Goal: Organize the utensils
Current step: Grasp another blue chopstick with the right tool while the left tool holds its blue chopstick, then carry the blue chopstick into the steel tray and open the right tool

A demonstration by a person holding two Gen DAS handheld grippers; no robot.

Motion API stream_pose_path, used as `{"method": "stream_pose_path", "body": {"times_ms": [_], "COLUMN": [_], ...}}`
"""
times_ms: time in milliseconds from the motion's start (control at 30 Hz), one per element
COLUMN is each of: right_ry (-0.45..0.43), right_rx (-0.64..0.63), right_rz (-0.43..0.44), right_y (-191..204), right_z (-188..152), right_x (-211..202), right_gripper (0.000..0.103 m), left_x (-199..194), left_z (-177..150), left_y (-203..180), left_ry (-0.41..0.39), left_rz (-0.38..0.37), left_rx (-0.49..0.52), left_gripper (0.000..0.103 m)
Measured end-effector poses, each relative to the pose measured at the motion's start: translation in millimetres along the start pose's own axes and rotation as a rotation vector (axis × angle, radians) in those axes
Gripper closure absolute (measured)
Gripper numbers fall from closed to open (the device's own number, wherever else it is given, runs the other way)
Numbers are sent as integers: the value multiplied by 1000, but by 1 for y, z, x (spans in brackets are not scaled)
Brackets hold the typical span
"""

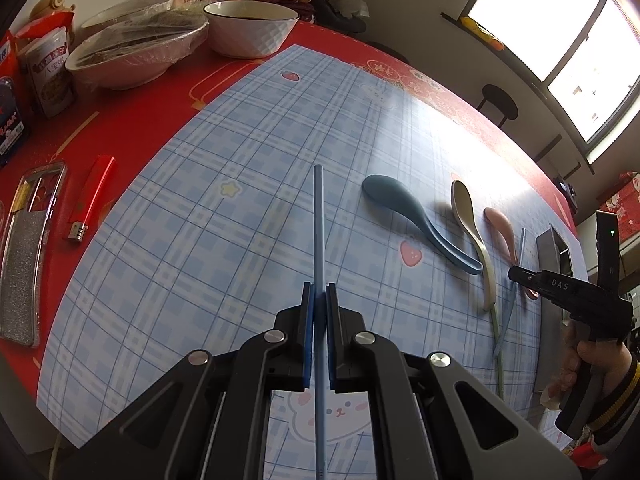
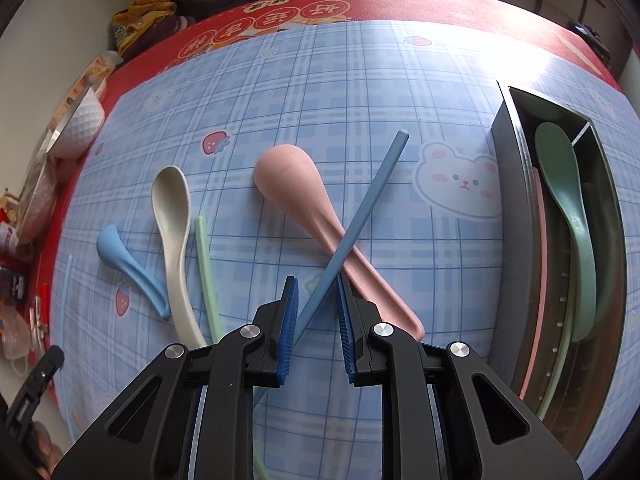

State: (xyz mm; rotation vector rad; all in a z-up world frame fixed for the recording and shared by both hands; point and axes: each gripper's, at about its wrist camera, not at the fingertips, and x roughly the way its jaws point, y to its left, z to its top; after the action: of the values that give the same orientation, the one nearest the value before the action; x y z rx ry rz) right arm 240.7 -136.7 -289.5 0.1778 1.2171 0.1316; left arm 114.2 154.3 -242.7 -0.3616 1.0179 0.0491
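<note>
We see a table [image 1: 152, 120] under a red cloth, with a blue plaid mat [image 2: 360, 92] covering most of it. At the mat's right edge in the right wrist view sits a steel tray [image 2: 506, 184], split by a divider; a green spoon [image 2: 560, 184] lies in it, with a pink stick along the tray's near wall.

On the far red part of the table in the left wrist view stand a white bowl [image 1: 250, 34] and a wrapped dish [image 1: 136, 54], touching or nearly so.

Our left gripper [image 1: 319, 304] is closed tight on a light blue chopstick [image 1: 319, 220], which runs straight out between the pads and above the mat.

Our right gripper [image 2: 318, 304] has its jaws apart, set on either side of a darker blue chopstick [image 2: 360, 224]; the left pad looks close to it, but we cannot tell whether it touches. This chopstick lies crossed over the handle of a pink spoon [image 2: 288, 176], which rests bowl-down on the mat.

To the left of these lie a cream spoon [image 2: 172, 208], a green chopstick [image 2: 206, 264] just beside it, and a blue spoon [image 2: 120, 252] whose handle meets the cream one.

On the red cloth at left of the left wrist view lie a phone case [image 1: 28, 252] and a red lighter [image 1: 92, 196].
</note>
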Motion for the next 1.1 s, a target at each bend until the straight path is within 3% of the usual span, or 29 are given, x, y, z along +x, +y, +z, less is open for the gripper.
{"method": "stream_pose_path", "body": {"times_ms": [167,600,733,900,1100], "right_ry": [-20,-45,-37,-109,-212], "right_rx": [-60,-83,-21,-13,17], "right_rz": [-39,-16,6,112,129], "right_y": [4,-5,-12,-5,-19], "right_z": [-3,-22,-26,-29,-30], "right_x": [0,-10,-17,-46,-80], "right_gripper": [94,97,97,97,97], "left_x": [0,-1,-4,-10,-16], "left_z": [1,10,17,26,38], "left_y": [-1,-11,-21,-37,-60], "left_ry": [1,-12,-32,-66,-103], "left_rz": [-4,-23,-32,-50,-73], "left_rx": [-1,16,45,93,148], "left_gripper": [98,98,98,98,98]}}
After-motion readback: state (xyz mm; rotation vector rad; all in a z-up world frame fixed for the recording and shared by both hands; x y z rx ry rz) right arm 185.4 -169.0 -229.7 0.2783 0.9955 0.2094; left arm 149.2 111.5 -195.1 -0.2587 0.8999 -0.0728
